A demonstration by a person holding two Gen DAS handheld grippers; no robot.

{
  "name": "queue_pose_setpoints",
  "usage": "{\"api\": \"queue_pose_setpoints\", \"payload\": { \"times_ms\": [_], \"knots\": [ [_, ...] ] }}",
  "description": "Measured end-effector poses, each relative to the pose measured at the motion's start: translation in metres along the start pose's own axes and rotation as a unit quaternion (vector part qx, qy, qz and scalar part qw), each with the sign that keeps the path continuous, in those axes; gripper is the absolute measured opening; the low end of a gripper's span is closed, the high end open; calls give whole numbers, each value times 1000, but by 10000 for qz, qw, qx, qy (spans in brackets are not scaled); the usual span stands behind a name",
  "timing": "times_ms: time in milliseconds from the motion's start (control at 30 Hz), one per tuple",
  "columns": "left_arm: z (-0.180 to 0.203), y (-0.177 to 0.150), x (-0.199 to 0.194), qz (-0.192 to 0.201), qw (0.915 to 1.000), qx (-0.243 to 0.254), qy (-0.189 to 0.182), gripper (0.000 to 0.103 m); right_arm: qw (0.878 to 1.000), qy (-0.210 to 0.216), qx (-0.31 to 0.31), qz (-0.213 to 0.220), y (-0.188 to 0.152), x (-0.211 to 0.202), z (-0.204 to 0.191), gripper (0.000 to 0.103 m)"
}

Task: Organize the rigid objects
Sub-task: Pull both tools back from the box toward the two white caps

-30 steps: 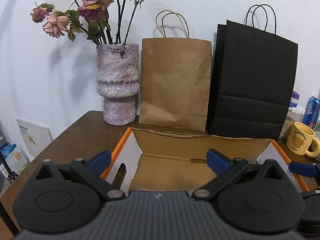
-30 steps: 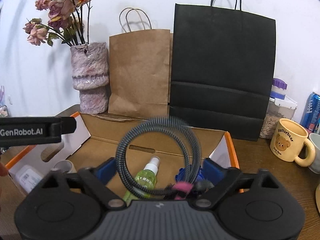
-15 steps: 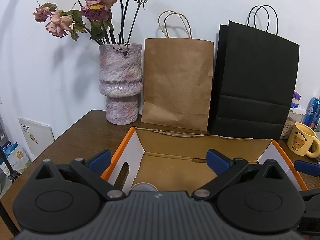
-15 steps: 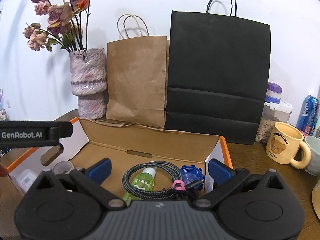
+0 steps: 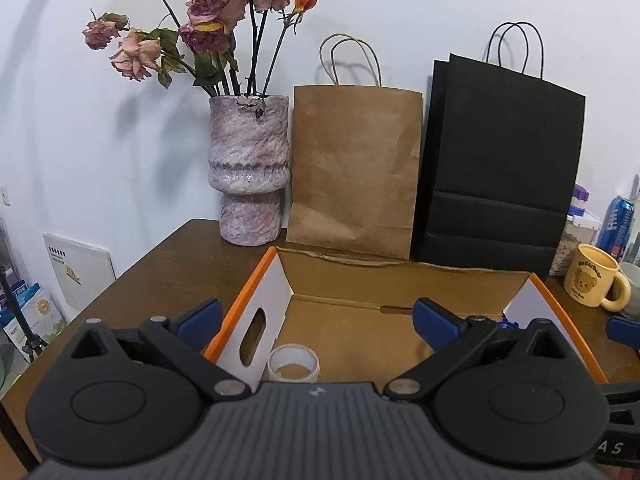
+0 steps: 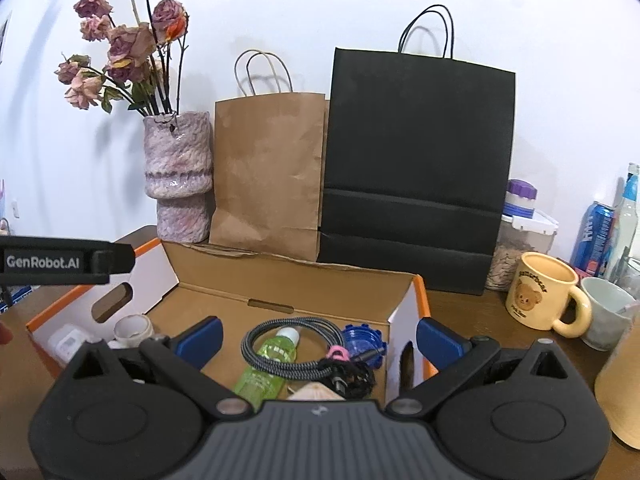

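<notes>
A white wall backed the brown bench, where a vase, a brown paper bag and a black bag stood behind the open cardboard box. A second before, the braided cable had hung looped in the right hand-held gripper; now it lay coiled inside the box over the green spray bottle, beside a blue round piece, and that gripper stood spread and empty above it. The left hand-held gripper was likewise spread, holding nothing, near the tape roll. That item seemed stowed; another pick likely came next.
</notes>
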State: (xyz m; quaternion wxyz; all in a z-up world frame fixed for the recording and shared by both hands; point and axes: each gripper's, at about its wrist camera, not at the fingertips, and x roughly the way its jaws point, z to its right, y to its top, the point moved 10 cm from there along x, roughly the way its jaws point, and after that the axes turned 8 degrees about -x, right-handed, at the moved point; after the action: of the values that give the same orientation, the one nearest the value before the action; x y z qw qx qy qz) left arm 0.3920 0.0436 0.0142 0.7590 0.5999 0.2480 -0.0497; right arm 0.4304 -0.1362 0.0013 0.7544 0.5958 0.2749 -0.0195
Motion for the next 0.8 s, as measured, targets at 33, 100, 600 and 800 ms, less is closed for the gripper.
{"api": "queue_pose_setpoints", "payload": {
  "times_ms": [33,100,600,800],
  "knots": [
    [0,-2,-3,5,10000,12,-1,103,10000,-5,-3,4,-2,-4,1,103],
    [-1,-6,-9,11,10000,31,-16,103,10000,-21,-14,10,-5,-10,2,103],
    [-26,-40,-56,-204,9998,32,-60,103,9994,160,-291,-91,-43,-69,-17,103],
    [-35,-52,-68,-307,9994,109,-81,103,9986,263,-398,-219,-58,-79,-27,103]
  ]
}}
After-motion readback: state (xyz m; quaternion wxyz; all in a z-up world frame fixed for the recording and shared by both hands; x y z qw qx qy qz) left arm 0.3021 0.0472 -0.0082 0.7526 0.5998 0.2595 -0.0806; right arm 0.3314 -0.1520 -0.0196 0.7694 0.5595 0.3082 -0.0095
